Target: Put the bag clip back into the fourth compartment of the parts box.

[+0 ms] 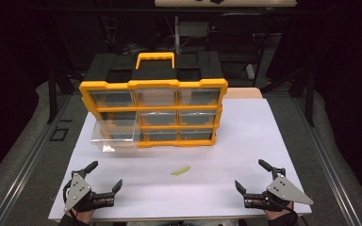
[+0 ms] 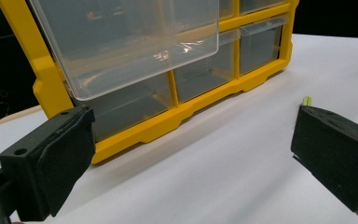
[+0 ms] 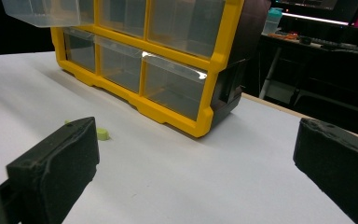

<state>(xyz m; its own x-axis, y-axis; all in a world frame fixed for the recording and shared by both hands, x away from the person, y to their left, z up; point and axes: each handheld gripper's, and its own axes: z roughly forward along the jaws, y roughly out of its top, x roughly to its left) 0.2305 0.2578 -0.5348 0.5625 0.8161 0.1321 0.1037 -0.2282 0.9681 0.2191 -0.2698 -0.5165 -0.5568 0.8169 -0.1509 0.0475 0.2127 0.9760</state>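
between the two released claws, left gripper (image 1: 104,180) and right gripper (image 1: 248,175), lies the green peg (image 1: 180,171); next, i'd guess, reach in and pinch it for the pulled-out drawer (image 1: 114,136).

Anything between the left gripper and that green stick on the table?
Nothing visible. The left gripper rests open at the table's near edge, and only bare white table lies between it and the green stick. The pulled-out drawer sits farther back.
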